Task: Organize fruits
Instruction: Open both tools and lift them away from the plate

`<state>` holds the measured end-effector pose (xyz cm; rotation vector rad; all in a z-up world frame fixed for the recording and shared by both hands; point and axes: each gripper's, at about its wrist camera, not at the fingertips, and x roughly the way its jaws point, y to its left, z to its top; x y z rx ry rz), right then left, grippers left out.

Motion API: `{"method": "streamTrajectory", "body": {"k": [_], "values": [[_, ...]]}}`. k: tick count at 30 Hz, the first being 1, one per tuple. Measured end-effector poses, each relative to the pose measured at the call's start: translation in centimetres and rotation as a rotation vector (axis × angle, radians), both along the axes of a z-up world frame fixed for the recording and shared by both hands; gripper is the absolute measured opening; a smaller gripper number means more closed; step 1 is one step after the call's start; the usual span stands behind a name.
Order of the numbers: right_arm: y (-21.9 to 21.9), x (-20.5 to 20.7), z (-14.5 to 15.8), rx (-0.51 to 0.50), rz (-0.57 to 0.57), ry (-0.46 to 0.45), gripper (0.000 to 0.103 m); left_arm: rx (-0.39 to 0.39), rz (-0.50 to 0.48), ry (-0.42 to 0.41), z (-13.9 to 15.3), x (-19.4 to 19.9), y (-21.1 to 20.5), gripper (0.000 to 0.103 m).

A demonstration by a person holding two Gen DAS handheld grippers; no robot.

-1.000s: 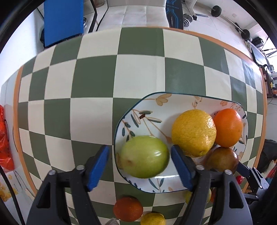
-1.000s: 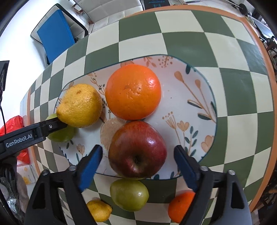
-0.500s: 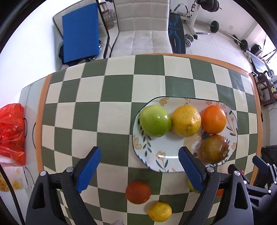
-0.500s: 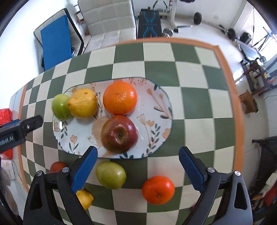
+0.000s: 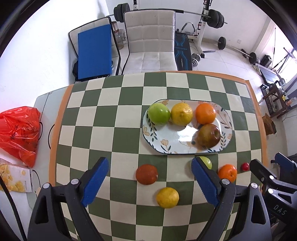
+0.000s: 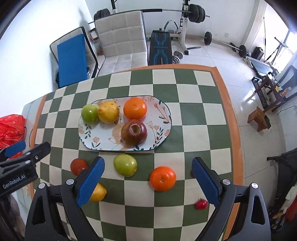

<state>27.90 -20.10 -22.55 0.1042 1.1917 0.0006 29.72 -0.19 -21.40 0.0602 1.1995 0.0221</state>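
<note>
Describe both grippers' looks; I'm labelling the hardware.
Each gripper, left gripper and right gripper, has black plastic arms, silver bolts and blue ridged finger pads. White lettering reads "GenRobot.AI" on the left body, "DAS" on the right.

Bkgd only: white padded chair [image 5: 150, 40] at far table edge, blue panel [image 5: 94, 52] leaning beside it. Weight bench [image 6: 160, 49] w/ barbell rack [image 5: 204, 16] behind. Red plastic bag [image 5: 18, 131] left of table, small wooden stool [image 6: 259, 118] on tiled floor at right.
</note>
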Motion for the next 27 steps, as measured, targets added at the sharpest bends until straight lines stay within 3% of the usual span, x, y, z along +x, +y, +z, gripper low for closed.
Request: {"method": "streamTrajectory", "body": {"k": [14, 27], "values": [[-0.6, -7.1, 8.5, 0.008, -0.022, -0.15, 0.097, -0.026, -0.051, -0.137, 7.2, -6.1, -0.7, 0.091], [-1.1, -9.7, 11.6, 0.038, -0.048, -0.208, 0.097, -0.023, -0.053, -0.166, 8.6, -7.9, -0.9, 0.091]]}}
